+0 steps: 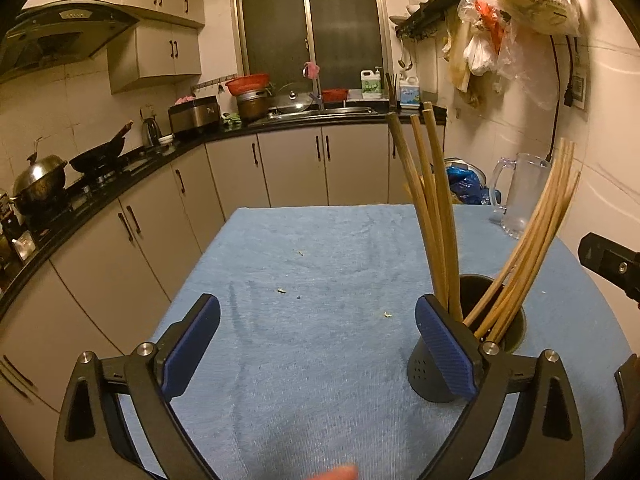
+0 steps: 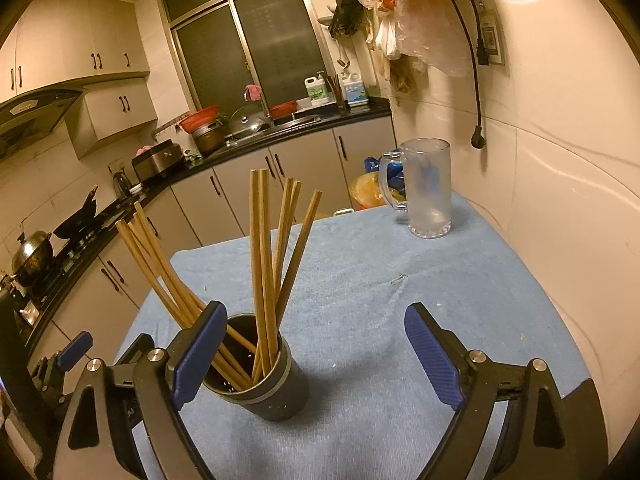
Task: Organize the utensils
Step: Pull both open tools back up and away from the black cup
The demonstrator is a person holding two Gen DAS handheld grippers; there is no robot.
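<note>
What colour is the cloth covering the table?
Light blue cloth, plain, no pattern; clearest in the right wrist view.

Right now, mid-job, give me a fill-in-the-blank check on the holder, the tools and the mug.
1. The chopsticks stand in the dark ____.
2. Both the left tool and the right tool are ____ and hold nothing.
3. The glass mug stands ____ at the far corner of the blue cloth.

Missing: holder; open; upright
</note>
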